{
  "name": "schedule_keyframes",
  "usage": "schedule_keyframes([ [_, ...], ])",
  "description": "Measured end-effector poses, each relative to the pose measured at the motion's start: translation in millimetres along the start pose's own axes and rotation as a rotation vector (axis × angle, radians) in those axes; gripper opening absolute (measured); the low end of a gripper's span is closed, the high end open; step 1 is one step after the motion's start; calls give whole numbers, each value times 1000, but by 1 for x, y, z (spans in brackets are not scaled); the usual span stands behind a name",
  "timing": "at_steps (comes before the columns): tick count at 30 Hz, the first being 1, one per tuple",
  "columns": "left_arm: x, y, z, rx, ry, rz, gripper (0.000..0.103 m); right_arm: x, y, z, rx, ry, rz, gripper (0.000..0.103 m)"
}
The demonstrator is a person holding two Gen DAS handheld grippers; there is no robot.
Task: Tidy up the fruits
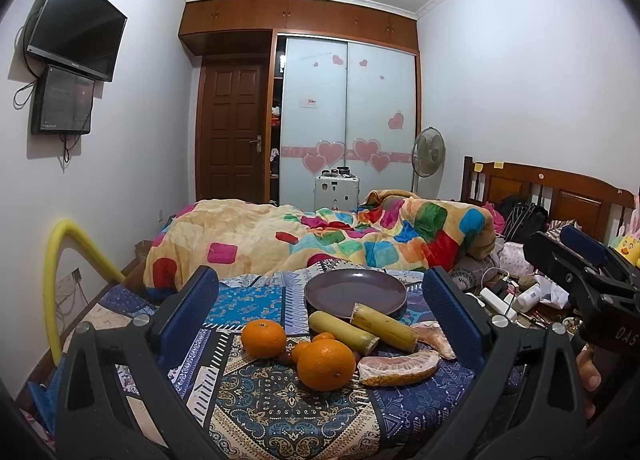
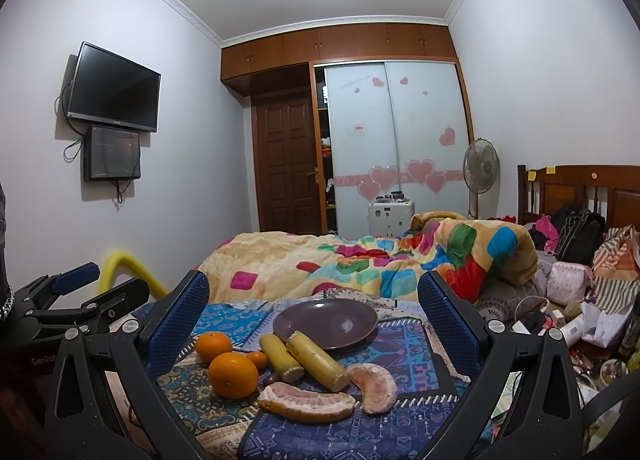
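Observation:
A purple plate (image 1: 355,294) (image 2: 326,324) lies empty on the patterned bedspread. In front of it lie two oranges (image 1: 325,364) (image 2: 233,375), small tangerines (image 1: 301,350) (image 2: 258,359), two yellow sugarcane pieces (image 1: 382,326) (image 2: 316,360) and two peeled pomelo segments (image 1: 398,368) (image 2: 306,402). My left gripper (image 1: 320,316) is open and empty, just short of the fruit. My right gripper (image 2: 312,316) is open and empty, also just short of the fruit. Each gripper shows at the edge of the other's view, the right one (image 1: 580,260) and the left one (image 2: 76,288).
A crumpled colourful blanket (image 1: 320,236) lies behind the plate. Cables, bottles and bags (image 2: 560,312) clutter the right side near the wooden headboard (image 2: 580,187). A yellow foam tube (image 1: 56,280) stands at the left bed edge.

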State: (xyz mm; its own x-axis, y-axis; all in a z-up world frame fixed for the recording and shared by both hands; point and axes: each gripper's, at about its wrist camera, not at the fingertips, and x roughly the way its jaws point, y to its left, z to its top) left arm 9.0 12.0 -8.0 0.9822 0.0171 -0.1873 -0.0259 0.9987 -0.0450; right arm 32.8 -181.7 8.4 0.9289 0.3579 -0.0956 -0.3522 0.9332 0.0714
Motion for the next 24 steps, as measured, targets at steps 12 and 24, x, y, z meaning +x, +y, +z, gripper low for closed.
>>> schedule_keyframes([
  [12,1,-3,1,6,-1,-2,103,0,1,0,0,-3,2,103],
  [24,2,-6,4,8,0,0,103,0,1,-2,-1,1,1,103],
])
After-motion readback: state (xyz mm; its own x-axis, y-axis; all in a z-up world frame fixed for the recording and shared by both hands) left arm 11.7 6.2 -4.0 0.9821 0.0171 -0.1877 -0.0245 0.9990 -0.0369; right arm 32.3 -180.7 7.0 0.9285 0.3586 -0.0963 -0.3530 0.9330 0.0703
